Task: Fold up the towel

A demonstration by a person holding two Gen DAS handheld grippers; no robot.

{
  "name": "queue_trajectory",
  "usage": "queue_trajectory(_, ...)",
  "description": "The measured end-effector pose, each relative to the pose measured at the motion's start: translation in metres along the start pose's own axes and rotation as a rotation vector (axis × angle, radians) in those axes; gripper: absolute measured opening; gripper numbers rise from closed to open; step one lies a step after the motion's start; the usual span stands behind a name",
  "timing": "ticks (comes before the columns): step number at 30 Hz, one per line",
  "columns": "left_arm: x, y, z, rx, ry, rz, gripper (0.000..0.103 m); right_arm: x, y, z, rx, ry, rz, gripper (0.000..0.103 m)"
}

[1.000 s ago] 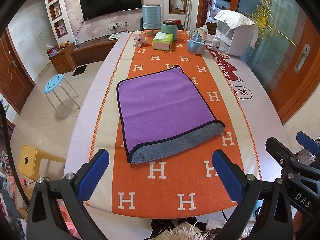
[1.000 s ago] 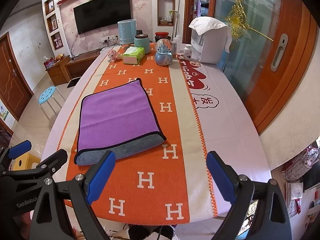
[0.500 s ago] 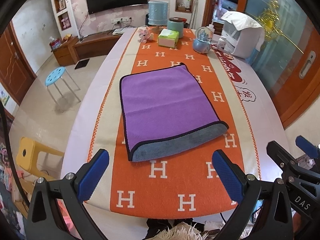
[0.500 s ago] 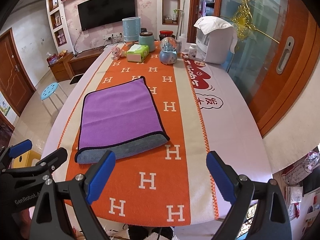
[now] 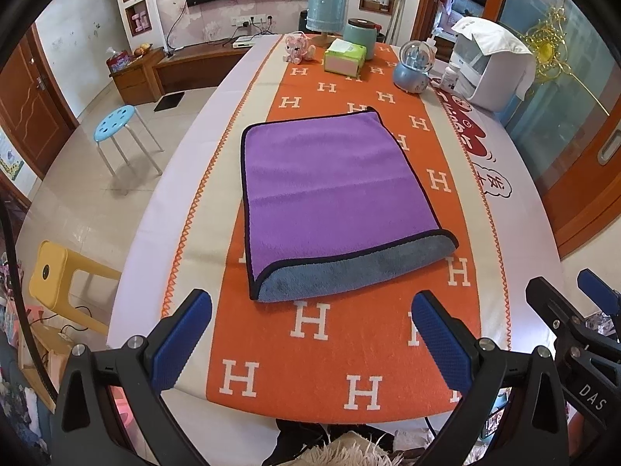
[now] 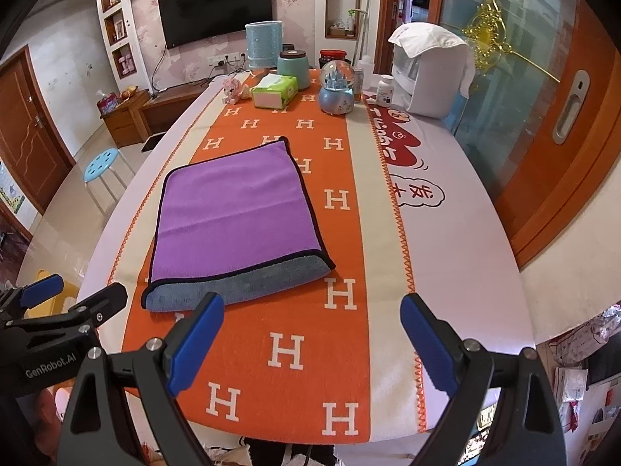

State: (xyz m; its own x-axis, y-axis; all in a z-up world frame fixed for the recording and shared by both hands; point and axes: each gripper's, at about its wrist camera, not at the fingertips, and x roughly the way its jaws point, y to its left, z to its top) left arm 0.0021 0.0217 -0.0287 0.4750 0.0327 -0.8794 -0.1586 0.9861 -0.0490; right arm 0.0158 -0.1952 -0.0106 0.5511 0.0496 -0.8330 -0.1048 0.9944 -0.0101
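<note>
The towel (image 5: 333, 202) is seen at twelve o'clock of the left gripper (image 5: 310, 334), its long axis running away. From the right gripper (image 6: 310, 338) it lies at eleven, so the left is probably nearer; both claws are held wide and empty.

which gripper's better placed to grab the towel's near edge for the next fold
Left, probably. The left gripper hangs open right before the towel's grey near edge. From the right gripper, the towel sits off to its left.

A home living room: a wall-mounted television (image 6: 215, 4) with display shelves (image 6: 118, 29) beside it, wooden doors (image 6: 27, 132), plastic stools (image 5: 116, 124), tiled floor (image 5: 77, 202).
</note>
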Motion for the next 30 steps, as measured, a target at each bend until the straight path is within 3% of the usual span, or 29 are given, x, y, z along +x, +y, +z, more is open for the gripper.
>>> queue_trajectory(10,0.021,0.002,-0.005,-0.033,0.042,0.028,0.102,0.019,0.001,0.001,-0.053,0.003,0.014,0.092)
queue_trajectory(18,0.047,0.035,-0.011,-0.115,0.054,0.072,0.102,0.059,-0.010,0.007,-0.110,0.056,0.073,0.091)
queue_trajectory(25,0.078,0.076,-0.017,-0.206,0.103,0.039,0.102,0.101,-0.023,0.012,-0.171,0.109,0.110,0.080)
queue_trajectory(30,0.104,0.090,-0.020,-0.227,0.130,0.024,0.097,0.125,-0.024,0.016,-0.234,0.142,0.141,0.070)
